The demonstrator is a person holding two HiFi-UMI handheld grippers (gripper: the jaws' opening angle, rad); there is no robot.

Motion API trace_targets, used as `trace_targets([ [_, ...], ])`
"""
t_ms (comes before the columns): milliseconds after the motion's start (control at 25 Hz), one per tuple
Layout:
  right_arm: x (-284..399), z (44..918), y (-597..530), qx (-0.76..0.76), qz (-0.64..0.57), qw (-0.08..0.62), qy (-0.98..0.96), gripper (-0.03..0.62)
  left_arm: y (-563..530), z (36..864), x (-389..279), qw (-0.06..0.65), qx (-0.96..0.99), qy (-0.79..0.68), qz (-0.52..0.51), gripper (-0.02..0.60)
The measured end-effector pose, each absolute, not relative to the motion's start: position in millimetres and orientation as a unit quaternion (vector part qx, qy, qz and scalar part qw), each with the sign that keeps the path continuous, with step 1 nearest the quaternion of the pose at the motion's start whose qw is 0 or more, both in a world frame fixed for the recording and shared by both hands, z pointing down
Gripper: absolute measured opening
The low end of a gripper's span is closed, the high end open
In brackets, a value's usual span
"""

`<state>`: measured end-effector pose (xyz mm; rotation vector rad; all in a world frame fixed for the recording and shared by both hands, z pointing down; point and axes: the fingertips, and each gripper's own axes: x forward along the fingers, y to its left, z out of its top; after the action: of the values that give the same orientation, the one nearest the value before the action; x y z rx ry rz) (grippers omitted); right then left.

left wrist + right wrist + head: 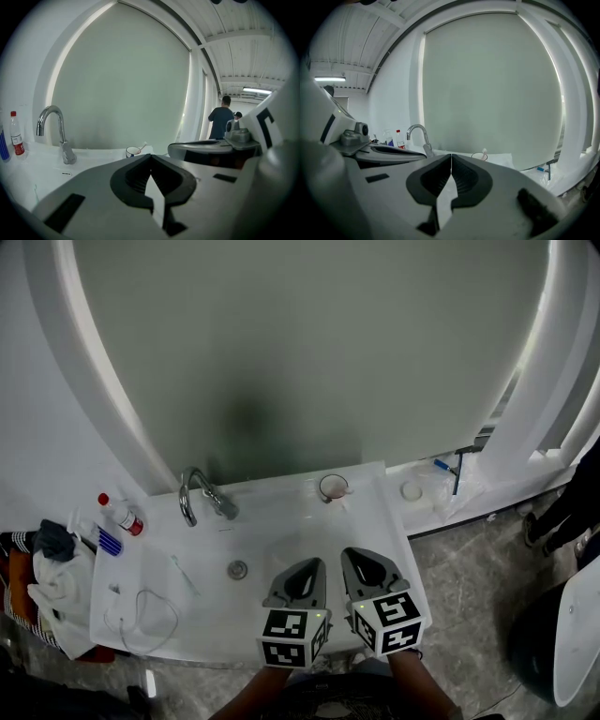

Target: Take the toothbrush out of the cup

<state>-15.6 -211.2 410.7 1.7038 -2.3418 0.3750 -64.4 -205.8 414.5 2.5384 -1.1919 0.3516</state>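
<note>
A white cup stands on the back rim of the white sink, to the right of the tap. A white toothbrush leans in it, its head sticking out over the rim. The cup lies ahead of my left gripper, well beyond the tips. In the right gripper view the cup is slightly right of my right gripper. Both grippers hover side by side over the sink's front right part, each shut with nothing between the jaws.
A chrome tap stands at the back left, with the drain in the basin. A red-capped bottle, a towel and a white cable lie at the left. A person stands far off.
</note>
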Motion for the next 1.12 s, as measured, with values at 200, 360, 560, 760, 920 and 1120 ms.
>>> trace_targets([
  [200, -8.6, 411.4, -226.8, 0.580, 0.126, 0.113, -0.796, 0.011, -219.8, 411.6, -59.8, 0.156, 0.885, -0.423, 0.117, 0.009],
  [360, 0.7, 412.3, -241.4, 0.577, 0.125, 0.106, -0.800, 0.011, -230.1, 414.2, -53.1, 0.157, 0.879, -0.433, 0.122, 0.009],
  [560, 11.7, 418.4, -260.8, 0.570, 0.131, 0.106, -0.804, 0.011, -246.3, 411.9, -39.8, 0.152, 0.874, -0.446, 0.121, 0.009],
  [760, 24.6, 422.0, -280.5, 0.569, 0.127, 0.104, -0.806, 0.012, -261.8, 413.8, -20.9, 0.150, 0.873, -0.449, 0.121, 0.009],
  [920, 38.5, 430.9, -297.5, 0.574, 0.132, 0.104, -0.801, 0.012, -272.6, 420.6, -11.0, 0.154, 0.869, -0.452, 0.128, 0.009],
  [1120, 47.3, 441.4, -316.8, 0.577, 0.135, 0.103, -0.799, 0.012, -289.0, 429.6, -8.4, 0.154, 0.862, -0.465, 0.133, 0.009],
])
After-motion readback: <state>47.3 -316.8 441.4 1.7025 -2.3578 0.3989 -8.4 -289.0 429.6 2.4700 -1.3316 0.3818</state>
